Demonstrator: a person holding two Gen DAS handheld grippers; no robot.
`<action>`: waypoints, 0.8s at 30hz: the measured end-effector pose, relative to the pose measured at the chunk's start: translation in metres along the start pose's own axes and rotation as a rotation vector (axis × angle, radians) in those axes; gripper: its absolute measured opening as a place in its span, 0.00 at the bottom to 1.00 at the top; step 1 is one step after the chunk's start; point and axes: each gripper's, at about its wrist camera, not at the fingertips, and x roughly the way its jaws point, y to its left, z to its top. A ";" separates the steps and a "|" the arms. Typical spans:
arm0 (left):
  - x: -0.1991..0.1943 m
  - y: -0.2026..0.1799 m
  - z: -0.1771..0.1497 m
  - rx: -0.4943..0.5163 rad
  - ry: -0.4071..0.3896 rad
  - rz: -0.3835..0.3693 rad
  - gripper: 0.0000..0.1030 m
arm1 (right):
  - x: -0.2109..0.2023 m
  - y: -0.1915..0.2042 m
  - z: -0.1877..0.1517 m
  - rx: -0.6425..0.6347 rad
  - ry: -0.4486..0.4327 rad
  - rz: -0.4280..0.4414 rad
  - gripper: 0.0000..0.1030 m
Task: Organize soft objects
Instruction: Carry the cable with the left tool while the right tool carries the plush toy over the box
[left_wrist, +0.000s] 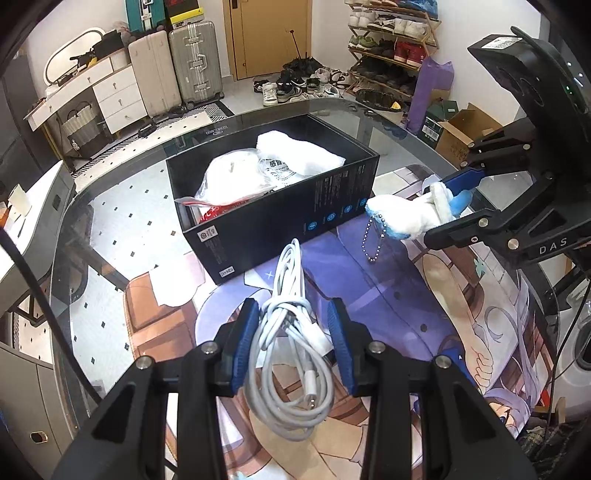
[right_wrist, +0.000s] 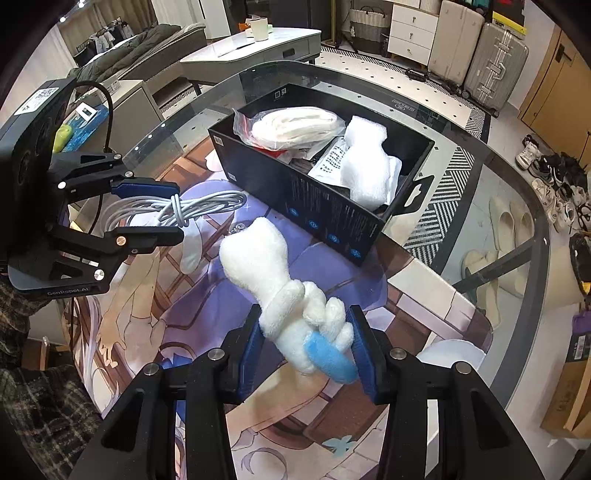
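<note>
My left gripper (left_wrist: 293, 325) is shut on a coiled white cable (left_wrist: 291, 354), which hangs above the printed mat (left_wrist: 406, 295). In the right wrist view the same left gripper (right_wrist: 173, 212) holds the cable (right_wrist: 177, 212) at the left. My right gripper (right_wrist: 304, 341) is shut on a white and blue plush toy (right_wrist: 273, 273). In the left wrist view that plush toy (left_wrist: 410, 218), held by the right gripper (left_wrist: 448, 210), dangles a bead chain beside the box. The black box (left_wrist: 280, 210) holds a white towel (left_wrist: 299, 151) and a bagged white item (left_wrist: 229, 177).
The box (right_wrist: 325, 218) stands on a round glass table (left_wrist: 110, 184) with the mat under it. Suitcases (left_wrist: 177, 66), a white drawer unit and a shoe rack (left_wrist: 391, 40) stand beyond the table. A sleeve shows at the lower left of the right wrist view.
</note>
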 end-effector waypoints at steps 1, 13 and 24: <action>-0.002 0.001 0.000 -0.001 -0.003 0.002 0.36 | -0.001 0.001 0.001 0.000 -0.003 -0.002 0.44; -0.021 0.004 0.013 0.003 -0.047 0.019 0.36 | -0.020 0.002 0.023 0.017 -0.052 -0.012 0.44; -0.027 0.013 0.031 -0.004 -0.076 0.028 0.36 | -0.031 -0.005 0.045 0.034 -0.103 -0.005 0.44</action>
